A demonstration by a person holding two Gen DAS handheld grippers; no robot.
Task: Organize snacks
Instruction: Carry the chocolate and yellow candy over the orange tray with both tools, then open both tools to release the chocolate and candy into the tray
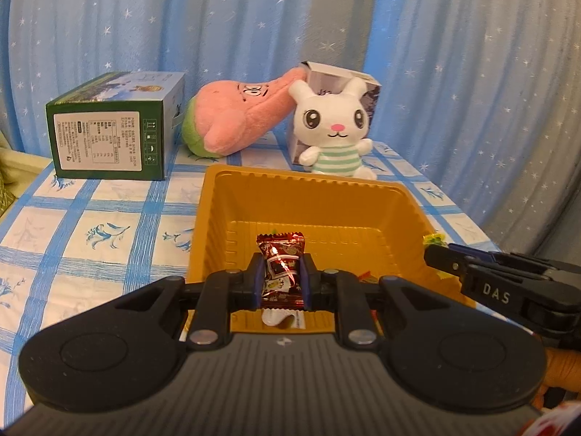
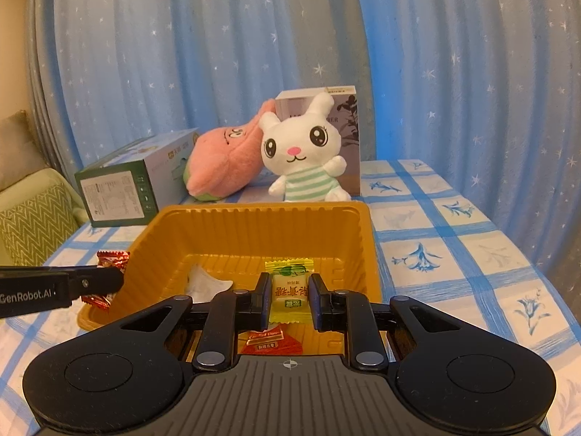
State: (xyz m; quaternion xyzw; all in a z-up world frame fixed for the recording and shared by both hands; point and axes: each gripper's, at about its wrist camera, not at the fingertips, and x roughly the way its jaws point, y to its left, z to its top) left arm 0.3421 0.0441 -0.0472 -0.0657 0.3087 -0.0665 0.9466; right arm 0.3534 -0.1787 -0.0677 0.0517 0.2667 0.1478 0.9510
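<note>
Red-brown wrapped candy (image 1: 281, 272) pinched across its middle between the pads of the left gripper (image 1: 281, 278), jaws closed only to the candy's width, top crimp free and pointing up. Held over the near edge of the yellow tray (image 1: 254, 196), apparently so that release drops it inside rather than on the cloth; seen from the right wrist view the same candy (image 2: 109, 259) sits at the tray's outer left wall, so whether it is fully over the inside cannot be told.

Yellow wrapped candy (image 2: 290, 290) caught in the right gripper (image 2: 290, 298), jaws likewise narrowed to the wrapper's width, left pad touching, a sliver of gap at the right pad, so firmness of grip hard to judge. Poised above the tray floor, near its front.

Below, already in the tray: a white wrapper (image 2: 205, 283) to the left and a red packet (image 2: 268, 339) under the right gripper, partly hidden. Reads as sorting well under way, both pieces about to go in.

Tray placed centrally on the blue-checked tablecloth (image 2: 454, 254), within reach of both sides. Behind it, well apart from the work: a green box (image 1: 112, 127) lying on its side, a pink plush (image 1: 236, 116) leaning against a grey box (image 1: 337, 80), and a white rabbit plush (image 1: 334, 127) sitting upright in front of it. Blue starred curtain (image 1: 218, 18) at the back.
</note>
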